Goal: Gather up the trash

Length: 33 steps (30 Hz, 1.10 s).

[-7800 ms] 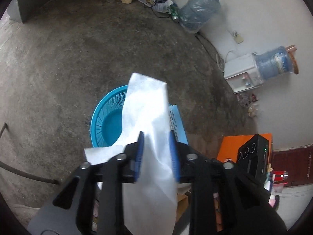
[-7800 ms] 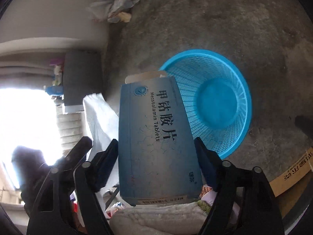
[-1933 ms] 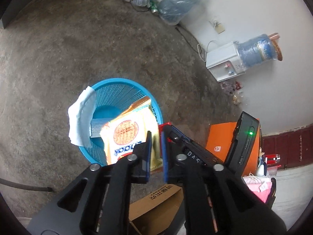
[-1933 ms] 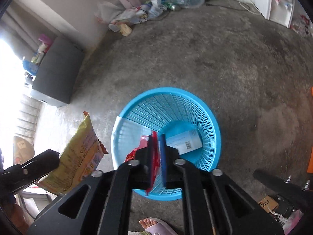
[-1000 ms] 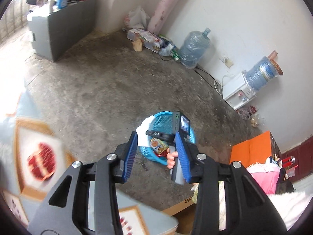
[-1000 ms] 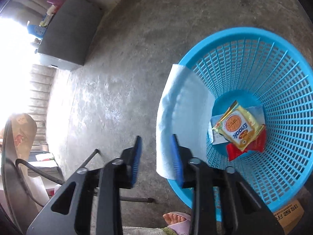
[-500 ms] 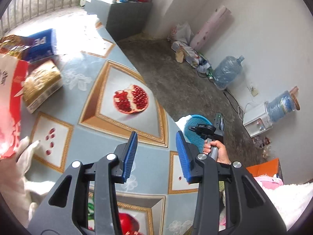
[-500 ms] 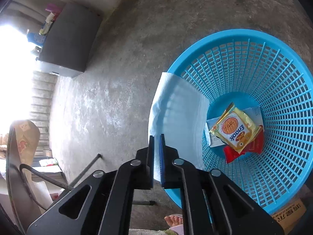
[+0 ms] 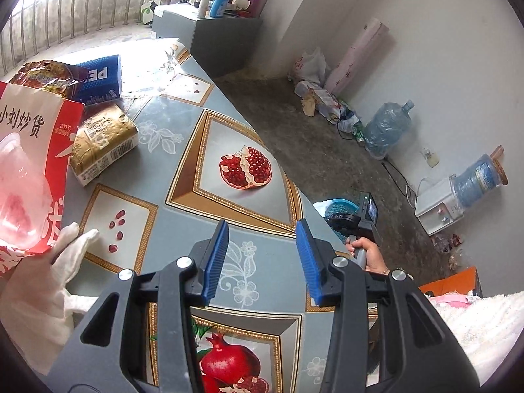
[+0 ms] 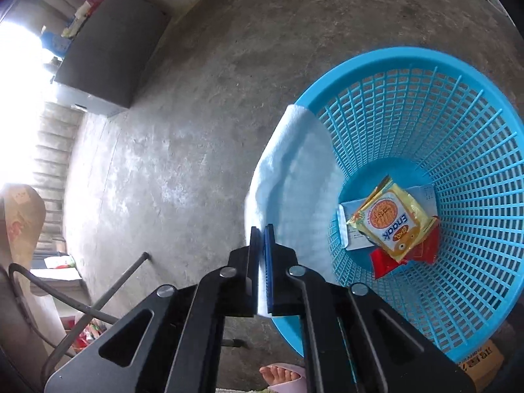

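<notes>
My right gripper (image 10: 261,255) is shut on the edge of a white tissue (image 10: 291,177) draped over the rim of the blue basket (image 10: 458,104) on the floor. Inside lie a yellow snack packet (image 10: 391,219), a red wrapper (image 10: 383,263) and a pale box (image 10: 352,226). My left gripper (image 9: 260,255) is open and empty above the pomegranate-patterned table (image 9: 235,137). Trash lies at the table's left: a gold box (image 9: 101,139), a blue box (image 9: 100,78), a red bag (image 9: 32,137) and a white cloth (image 9: 42,288). The basket (image 9: 337,208) and right gripper show beyond the table edge.
A grey cabinet (image 9: 216,39) stands at the back. Water jugs (image 9: 386,131) and a dispenser (image 9: 439,208) stand along the wall with floor litter. A chair's metal legs (image 10: 95,298) and a bare foot (image 10: 281,375) are near the basket. An orange box (image 9: 448,283) sits at the right.
My right gripper has closed on the tissue hanging over the basket rim. My left gripper, open, has swung up from the basket to over the table.
</notes>
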Available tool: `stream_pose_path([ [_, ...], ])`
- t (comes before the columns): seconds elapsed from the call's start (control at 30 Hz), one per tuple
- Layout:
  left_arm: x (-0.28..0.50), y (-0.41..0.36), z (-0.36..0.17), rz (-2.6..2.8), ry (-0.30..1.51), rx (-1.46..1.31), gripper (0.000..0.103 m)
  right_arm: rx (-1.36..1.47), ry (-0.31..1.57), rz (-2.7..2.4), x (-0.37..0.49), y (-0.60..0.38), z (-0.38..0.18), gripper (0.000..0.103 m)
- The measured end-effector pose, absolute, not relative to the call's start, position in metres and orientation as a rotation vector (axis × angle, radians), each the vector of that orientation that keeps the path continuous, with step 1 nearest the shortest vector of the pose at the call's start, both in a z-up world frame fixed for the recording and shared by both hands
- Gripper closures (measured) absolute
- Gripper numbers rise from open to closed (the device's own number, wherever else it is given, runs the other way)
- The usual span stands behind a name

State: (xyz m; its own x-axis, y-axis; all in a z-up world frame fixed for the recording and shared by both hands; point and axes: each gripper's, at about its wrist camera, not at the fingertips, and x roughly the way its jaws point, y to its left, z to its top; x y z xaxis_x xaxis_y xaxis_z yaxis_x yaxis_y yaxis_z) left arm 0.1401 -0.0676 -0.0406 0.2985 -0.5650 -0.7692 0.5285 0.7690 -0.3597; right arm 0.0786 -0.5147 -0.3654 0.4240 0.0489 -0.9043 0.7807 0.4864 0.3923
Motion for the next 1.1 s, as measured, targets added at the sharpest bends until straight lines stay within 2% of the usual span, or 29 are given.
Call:
stream_pose_path([
  [0.3, 0.136, -0.063, -0.045, -0.717, 1.034, -0.046, 0.063, 1.065, 0.936, -0.664, 0.026, -0.534, -0.361, 0.101],
  [0.47, 0.137, -0.06, -0.047, -0.711, 1.043, -0.053, 0.063, 1.175, 1.013, -0.819, -0.021, -0.561, -0.397, 0.099],
  [0.5, 0.137, -0.06, -0.046, -0.706, 1.043, -0.052, 0.06, 1.166, 1.054, -0.845, -0.025, -0.564, -0.403, 0.098],
  [0.53, 0.137, -0.059, -0.045, -0.701, 1.039, -0.052, 0.056, 1.152, 1.078, -0.864, -0.029, -0.565, -0.404, 0.096],
  [0.6, 0.137, -0.055, -0.043, -0.686, 1.02, -0.054, 0.047, 1.132, 1.073, -0.887, -0.035, -0.566, -0.4, 0.07],
  [0.63, 0.137, -0.053, -0.041, -0.68, 1.012, -0.055, 0.045, 1.117, 1.057, -0.903, -0.038, -0.566, -0.394, 0.05],
  [0.83, 0.128, -0.039, -0.029, -0.661, 0.976, -0.073, 0.028, 0.906, 1.007, -0.923, -0.03, -0.544, -0.329, 0.048],
  [0.9, 0.122, -0.029, -0.025, -0.656, 0.956, -0.081, 0.019, 0.764, 1.005, -0.904, -0.019, -0.526, -0.295, 0.041],
  [0.97, 0.113, -0.018, -0.023, -0.63, 0.948, -0.075, 0.018, 0.602, 0.992, -0.881, -0.008, -0.504, -0.257, 0.027],
  [1.07, 0.101, 0.0, -0.02, -0.573, 0.952, -0.065, 0.014, 0.352, 0.958, -0.823, 0.01, -0.459, -0.202, 0.013],
  [1.1, 0.097, 0.009, -0.019, -0.545, 0.946, -0.068, 0.013, 0.27, 0.945, -0.79, 0.016, -0.441, -0.185, 0.011],
])
